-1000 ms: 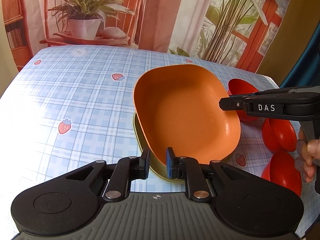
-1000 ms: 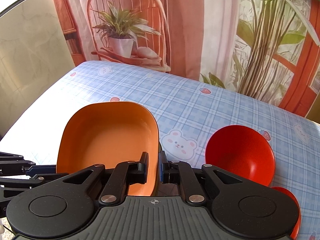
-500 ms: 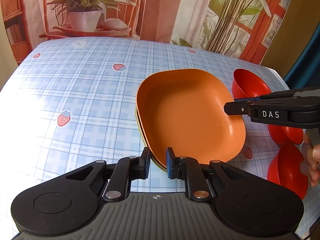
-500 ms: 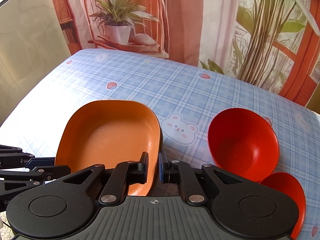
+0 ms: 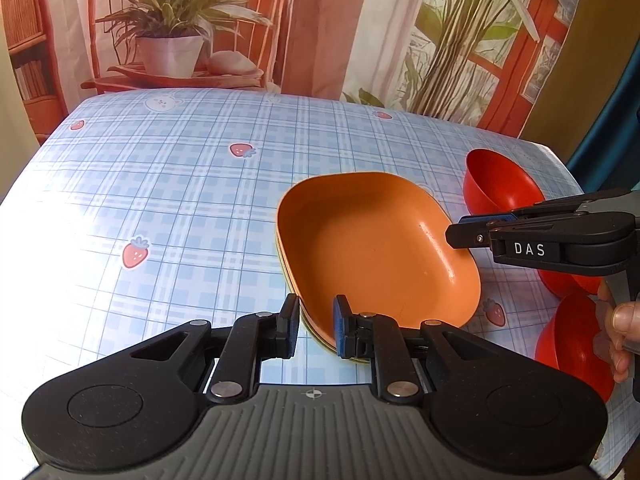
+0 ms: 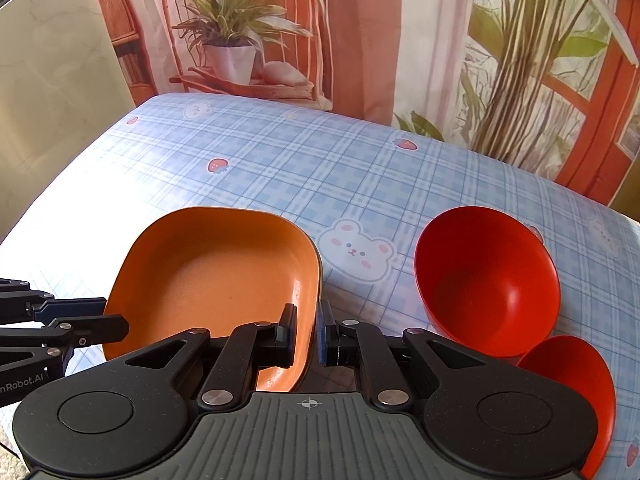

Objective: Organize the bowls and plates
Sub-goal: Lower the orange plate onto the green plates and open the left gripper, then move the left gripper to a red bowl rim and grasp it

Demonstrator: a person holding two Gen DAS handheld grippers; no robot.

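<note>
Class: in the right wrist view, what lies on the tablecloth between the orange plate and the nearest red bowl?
Only a printed bear face on bare tablecloth, between orange plate and red bowl.

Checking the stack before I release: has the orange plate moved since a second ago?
Yes. The orange plate has come down level onto the yellow-green plate; its far rim, once tilted up near the strawberry print, now lies well below it.

White letters reading "DAS" are showing on the side of the right gripper (image 5: pixel 456 236). Part of a word, "nRobot.AI", is showing on the left gripper (image 6: pixel 116 322), cut off by the frame edge.
</note>
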